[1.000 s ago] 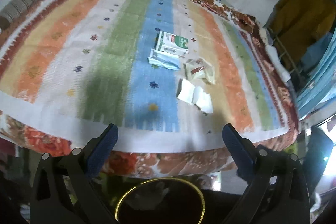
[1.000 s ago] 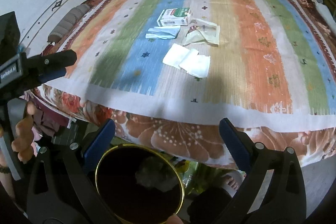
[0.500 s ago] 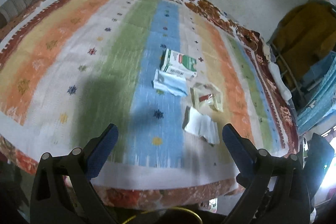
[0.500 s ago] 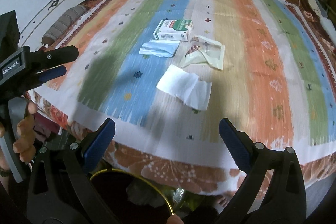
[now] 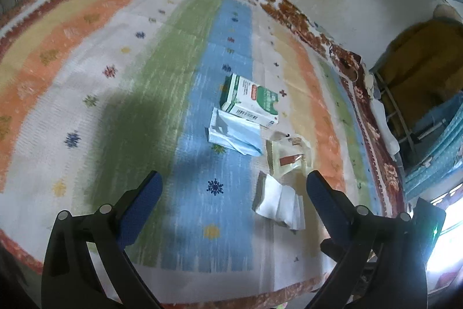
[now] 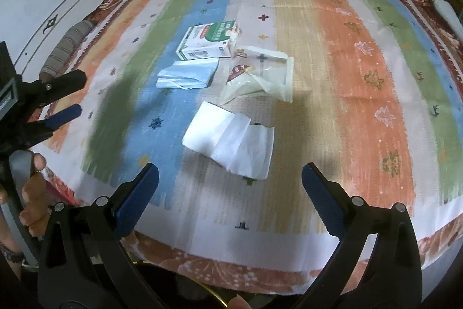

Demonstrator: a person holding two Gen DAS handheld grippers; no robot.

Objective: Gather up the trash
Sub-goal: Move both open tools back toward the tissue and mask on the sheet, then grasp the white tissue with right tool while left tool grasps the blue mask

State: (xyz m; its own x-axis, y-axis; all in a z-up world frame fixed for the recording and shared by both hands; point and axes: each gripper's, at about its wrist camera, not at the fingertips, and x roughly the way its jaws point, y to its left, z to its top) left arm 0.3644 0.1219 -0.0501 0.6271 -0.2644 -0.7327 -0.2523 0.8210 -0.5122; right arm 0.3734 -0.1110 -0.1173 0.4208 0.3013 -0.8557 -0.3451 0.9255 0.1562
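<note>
Four pieces of trash are seen lying close together near the middle of a bed covered by a striped bedspread point(image 6: 361, 77). A green-and-white carton point(image 6: 207, 44) is laid flat at the far end of the group; its print is too blurred to be read. Just in front of it, touching its near edge, a folded pale-blue face mask point(image 6: 186, 74) is spread on the blue stripe. To the right of the mask a clear plastic wrapper point(image 6: 260, 74) is found, with a small red-brown label inside that cannot be made out. Nearest the bed's edge a crumpled white tissue point(image 6: 231, 142) is placed, just beside the wrapper.

The right hand-held gripper point(image 6: 230, 178) is held with its blue-padded fingers spread wide and nothing between them; the tissue is seen just beyond and between the fingertips, apart from both. The left hand-held gripper point(image 5: 234, 187) is likewise spread wide and empty, with the tissue point(image 5: 277, 204) lying between its fingertips nearer the right one, and the mask point(image 5: 234, 132), wrapper point(image 5: 289, 157) and carton point(image 5: 250, 100) further ahead.

In the right wrist view the left hand-held gripper is cut off at the left edge, gripped by a hand point(image 6: 31, 193). A thin gold rim point(image 6: 215, 299) is barely shown at the bottom, mostly hidden below the bed's edge.
</note>
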